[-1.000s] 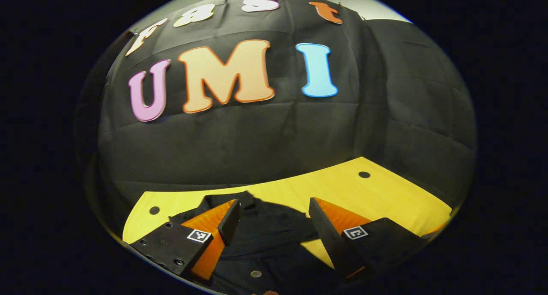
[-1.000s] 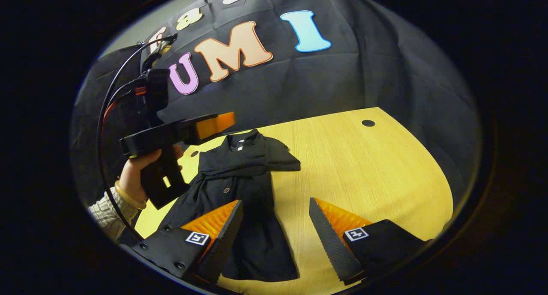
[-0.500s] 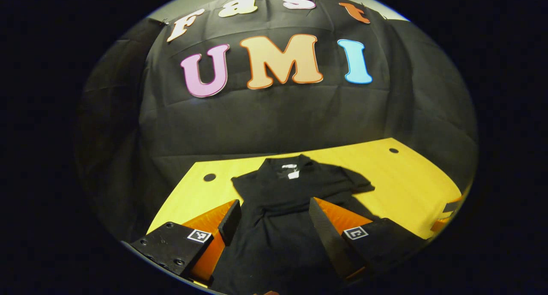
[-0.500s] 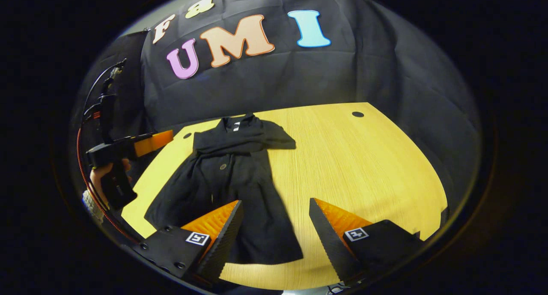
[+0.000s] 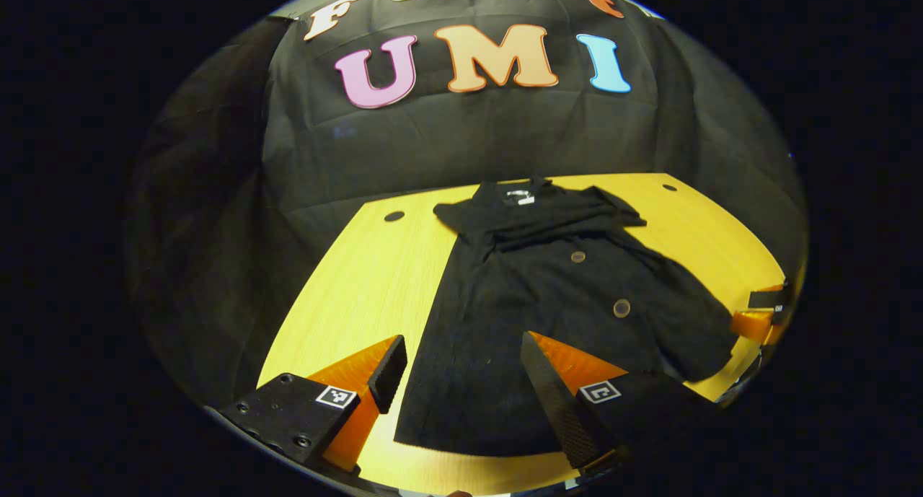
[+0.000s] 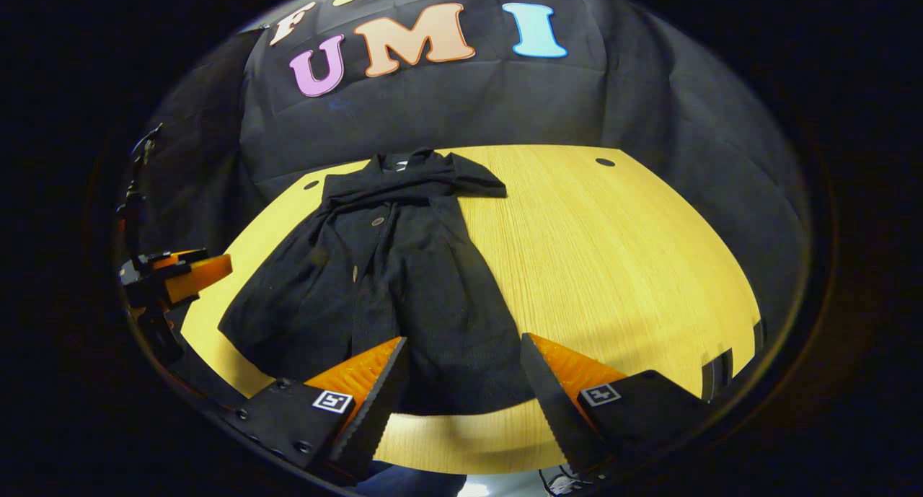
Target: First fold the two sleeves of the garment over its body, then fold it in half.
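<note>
Garment (image 5: 548, 317) lay flat on the table (image 6: 620, 252), sleeves already crossed over its chest; both tools, left (image 5: 461, 381) and right (image 6: 461, 381), had drawn back to its hem, fingers spread and empty, ready for the half fold

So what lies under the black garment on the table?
Under the black garment lies the yellow wooden table, bare around it. The tabletop beneath the cloth is covered, so anything there cannot be seen.

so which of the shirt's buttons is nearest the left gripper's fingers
The lower button on the shirt, just above the fingers; the other button sits higher, toward the collar.
</note>
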{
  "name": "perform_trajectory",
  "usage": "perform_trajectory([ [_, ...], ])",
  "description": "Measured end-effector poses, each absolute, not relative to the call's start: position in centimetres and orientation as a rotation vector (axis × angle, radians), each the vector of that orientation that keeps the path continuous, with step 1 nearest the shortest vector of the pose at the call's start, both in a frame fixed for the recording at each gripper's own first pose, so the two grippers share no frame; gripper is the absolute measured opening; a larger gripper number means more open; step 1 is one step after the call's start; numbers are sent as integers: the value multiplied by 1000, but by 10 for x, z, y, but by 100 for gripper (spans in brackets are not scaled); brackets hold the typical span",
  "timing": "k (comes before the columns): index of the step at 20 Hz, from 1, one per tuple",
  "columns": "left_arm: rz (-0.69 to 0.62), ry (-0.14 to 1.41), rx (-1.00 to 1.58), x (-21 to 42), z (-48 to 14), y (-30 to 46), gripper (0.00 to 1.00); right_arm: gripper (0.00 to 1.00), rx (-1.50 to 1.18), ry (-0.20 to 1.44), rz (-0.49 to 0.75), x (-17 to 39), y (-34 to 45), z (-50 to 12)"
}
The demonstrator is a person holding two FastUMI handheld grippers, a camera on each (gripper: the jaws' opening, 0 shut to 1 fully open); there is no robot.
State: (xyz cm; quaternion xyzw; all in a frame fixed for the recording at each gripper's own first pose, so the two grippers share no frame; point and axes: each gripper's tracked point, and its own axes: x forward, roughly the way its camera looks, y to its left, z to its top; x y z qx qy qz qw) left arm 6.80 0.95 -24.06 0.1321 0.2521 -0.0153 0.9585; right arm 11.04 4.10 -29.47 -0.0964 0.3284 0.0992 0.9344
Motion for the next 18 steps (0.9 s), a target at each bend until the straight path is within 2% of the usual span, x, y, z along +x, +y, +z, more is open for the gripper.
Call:
perform_trajectory([
  [3,-27,557,282,45,-263,22,96,93,-223,691,172,111,29,-311],
  [4,-26,576,291,38,-274,24,96,98,-226,697,164,111,27,-316],
  [6,-39,608,303,25,-290,22,96,98,-234,710,148,111,24,-322],
  [7,-45,621,303,20,-297,21,96,93,-236,713,143,110,24,-324],
  [8,-47,631,301,18,-302,20,96,93,-237,717,141,109,25,-327],
  [9,-48,640,301,15,-307,21,96,98,-239,722,140,108,24,-330],
  [13,-31,684,307,9,-324,33,95,99,-264,726,138,107,24,-339],
  [14,-32,681,298,11,-324,33,96,99,-264,727,137,107,24,-341],
  [15,-33,681,294,11,-324,33,95,94,-258,726,138,106,24,-341],
  [16,-37,683,295,10,-325,33,95,99,-250,725,137,105,24,-341],
  [17,-44,681,300,10,-325,32,95,94,-249,721,137,106,24,-341],
  [18,-52,682,307,10,-326,32,95,94,-251,716,137,105,24,-341],
])
